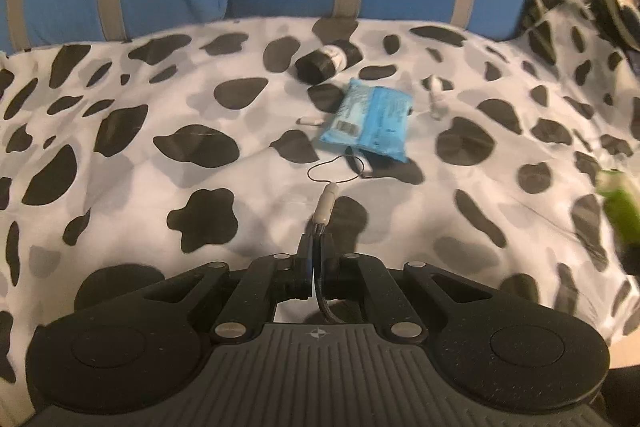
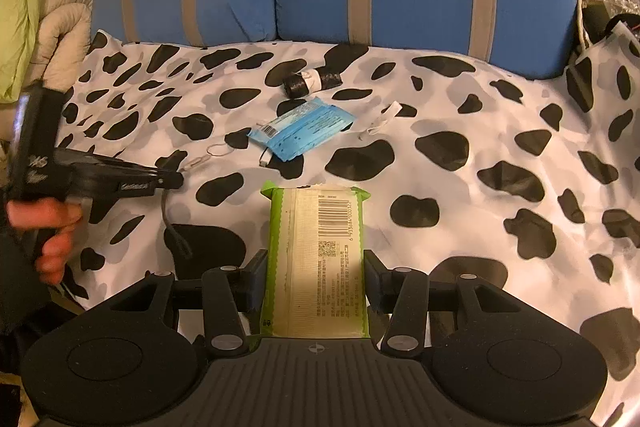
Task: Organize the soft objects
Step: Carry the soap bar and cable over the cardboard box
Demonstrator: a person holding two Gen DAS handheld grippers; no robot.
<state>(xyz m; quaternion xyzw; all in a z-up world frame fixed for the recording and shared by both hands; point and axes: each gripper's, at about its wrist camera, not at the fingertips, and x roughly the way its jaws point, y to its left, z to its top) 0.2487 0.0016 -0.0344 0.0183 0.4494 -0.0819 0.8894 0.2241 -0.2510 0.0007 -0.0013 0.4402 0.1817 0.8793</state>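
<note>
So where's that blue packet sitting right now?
The blue packet lies on the cow-print sheet near the middle of both views, just in front of the black roll and beyond the green pack held in the right gripper.

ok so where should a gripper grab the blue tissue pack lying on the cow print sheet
Across its short width, near the middle, coming down from above. The blue tissue pack lies flat and slanted on the sheet, so turn the jaws square to its long edges; a cable end sits at its lower left.

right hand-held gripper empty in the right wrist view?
No. The right hand-held gripper is closed on a green-edged tissue pack, its pads pressing both long sides, barcode face up.
</note>
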